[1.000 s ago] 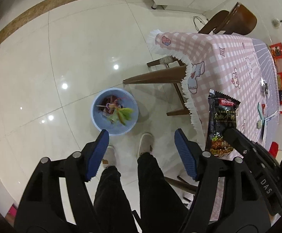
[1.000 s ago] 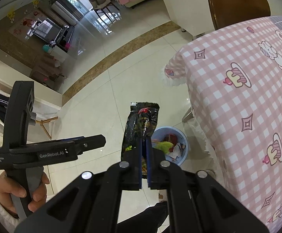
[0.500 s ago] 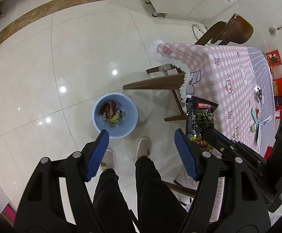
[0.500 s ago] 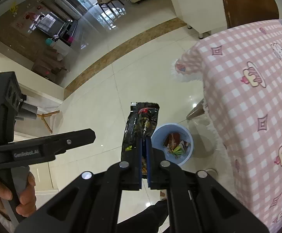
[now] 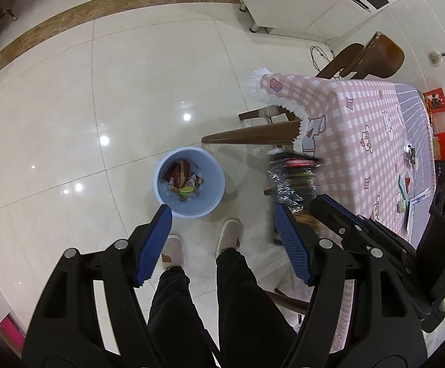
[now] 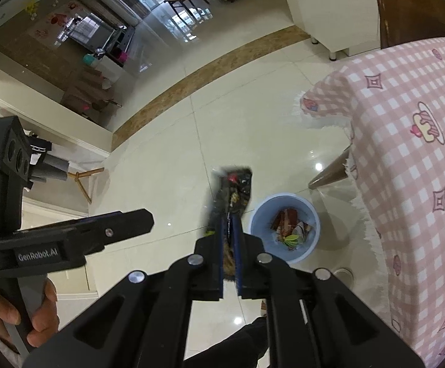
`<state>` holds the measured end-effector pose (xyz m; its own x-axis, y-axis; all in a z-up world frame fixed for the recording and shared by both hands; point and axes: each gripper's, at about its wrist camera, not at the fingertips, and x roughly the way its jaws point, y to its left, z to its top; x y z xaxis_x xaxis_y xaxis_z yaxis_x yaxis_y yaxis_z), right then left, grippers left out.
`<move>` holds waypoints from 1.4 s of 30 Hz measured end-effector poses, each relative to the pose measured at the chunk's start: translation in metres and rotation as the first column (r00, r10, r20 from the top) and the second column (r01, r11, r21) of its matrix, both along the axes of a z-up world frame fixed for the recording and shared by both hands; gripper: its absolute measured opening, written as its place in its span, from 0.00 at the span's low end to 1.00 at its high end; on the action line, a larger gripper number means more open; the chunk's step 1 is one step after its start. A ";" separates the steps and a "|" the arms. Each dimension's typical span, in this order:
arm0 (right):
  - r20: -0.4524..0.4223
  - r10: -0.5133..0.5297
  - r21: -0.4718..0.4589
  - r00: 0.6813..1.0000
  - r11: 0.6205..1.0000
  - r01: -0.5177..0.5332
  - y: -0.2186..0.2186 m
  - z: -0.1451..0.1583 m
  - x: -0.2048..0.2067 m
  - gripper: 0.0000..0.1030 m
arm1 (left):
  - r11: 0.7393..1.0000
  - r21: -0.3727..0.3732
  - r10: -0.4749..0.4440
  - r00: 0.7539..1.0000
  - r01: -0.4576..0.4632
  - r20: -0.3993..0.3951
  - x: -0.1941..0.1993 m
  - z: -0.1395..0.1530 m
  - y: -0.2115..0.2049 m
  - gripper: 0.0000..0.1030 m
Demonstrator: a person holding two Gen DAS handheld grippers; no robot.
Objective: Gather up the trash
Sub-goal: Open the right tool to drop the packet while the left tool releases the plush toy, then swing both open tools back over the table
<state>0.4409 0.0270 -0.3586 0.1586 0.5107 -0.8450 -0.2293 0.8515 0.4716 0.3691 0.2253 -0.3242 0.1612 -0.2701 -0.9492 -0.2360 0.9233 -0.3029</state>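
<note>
A black snack wrapper [image 6: 233, 190] hangs blurred between the blue pads of my right gripper [image 6: 229, 224]. The jaws are opening, and a narrow gap shows beside the wrapper. Below on the floor stands a light blue bin [image 6: 296, 254] with several wrappers inside; the wrapper hangs just left of it in the right wrist view. The left wrist view has the wrapper [image 5: 293, 178] blurred to the right of the bin [image 5: 192, 213], by the table corner, with the right gripper [image 5: 323, 202] behind it. My left gripper [image 5: 222, 211] stands open and empty above the bin's near side.
A table with a pink checked cloth [image 5: 360, 128] fills the right, its wooden leg [image 5: 253, 136] slanting toward the bin. A brown chair [image 5: 382, 55] stands behind it. The person's legs and white slippers [image 5: 230, 233] stand next to the bin. A hand [image 6: 5, 316] holds the left gripper's handle.
The right gripper carried the wrapper from over the table edge toward the bin. Its pads have parted slightly and the wrapper is now blurred. The left gripper stayed open.
</note>
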 end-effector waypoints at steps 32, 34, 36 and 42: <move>0.231 -0.634 -0.174 0.738 0.720 0.672 -0.390 0.036 -0.038 0.36 | 0.780 -0.030 -0.612 0.773 0.625 0.170 0.089 0.025 -0.405 0.67; 0.228 -0.664 -0.179 0.712 0.691 0.701 -0.417 0.032 -0.041 0.37 | 0.766 -0.034 -0.627 0.757 0.642 0.183 0.095 0.022 -0.432 0.67; 0.222 -0.680 -0.180 0.699 0.676 0.715 -0.439 0.027 -0.040 0.37 | 0.762 -0.008 -0.634 0.748 0.648 0.198 0.104 0.022 -0.457 0.67; 0.191 -0.660 -0.122 0.727 0.719 0.685 -0.463 0.011 -0.012 0.37 | 0.788 0.037 -0.608 0.766 0.615 0.208 0.136 0.015 -0.486 0.67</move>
<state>0.4288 -0.4364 -0.3480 0.5128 0.0771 -0.8550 0.3897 0.8665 0.3119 0.5055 -0.2607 -0.3094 0.1344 -0.4051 -0.9044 0.4432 0.8408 -0.3108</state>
